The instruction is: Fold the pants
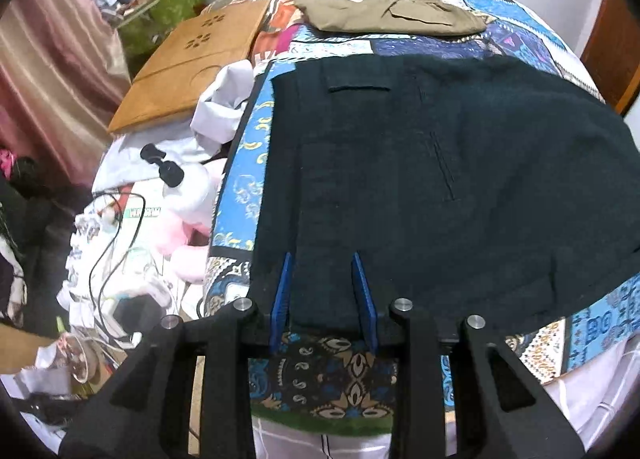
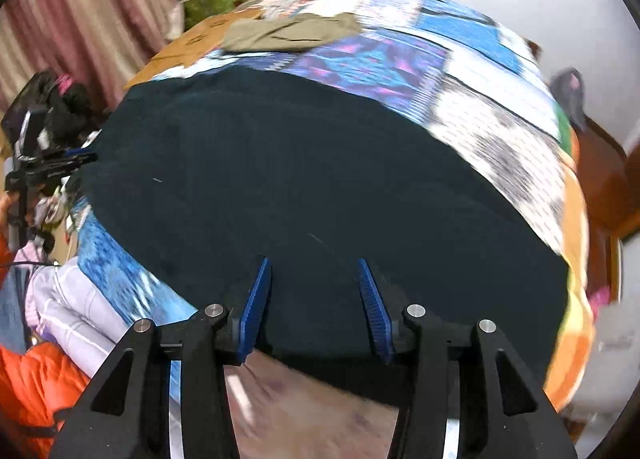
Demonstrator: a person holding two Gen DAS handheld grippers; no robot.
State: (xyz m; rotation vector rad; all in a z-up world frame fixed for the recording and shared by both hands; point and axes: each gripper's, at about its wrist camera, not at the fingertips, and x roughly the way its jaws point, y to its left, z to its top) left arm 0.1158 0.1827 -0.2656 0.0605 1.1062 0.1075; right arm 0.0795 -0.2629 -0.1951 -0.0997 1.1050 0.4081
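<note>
Dark navy pants (image 1: 440, 179) lie spread flat on a patchwork quilt (image 1: 240, 163), waistband and pockets to the left. My left gripper (image 1: 322, 259) is open, its blue fingers over the near edge of the pants close to the waist. My right gripper (image 2: 314, 263) is open, its blue fingers over the near edge of the same pants (image 2: 300, 179). Neither holds cloth. The right wrist view is blurred. The left gripper (image 2: 48, 167) shows at the left of the right wrist view.
Folded khaki pants (image 1: 392, 15) lie at the far side of the quilt. A wooden lap tray (image 1: 188, 59), white cloth (image 1: 224, 107), a plush toy (image 1: 188, 203) and cables (image 1: 116, 251) clutter the left. An orange item (image 2: 36, 387) is at the lower left.
</note>
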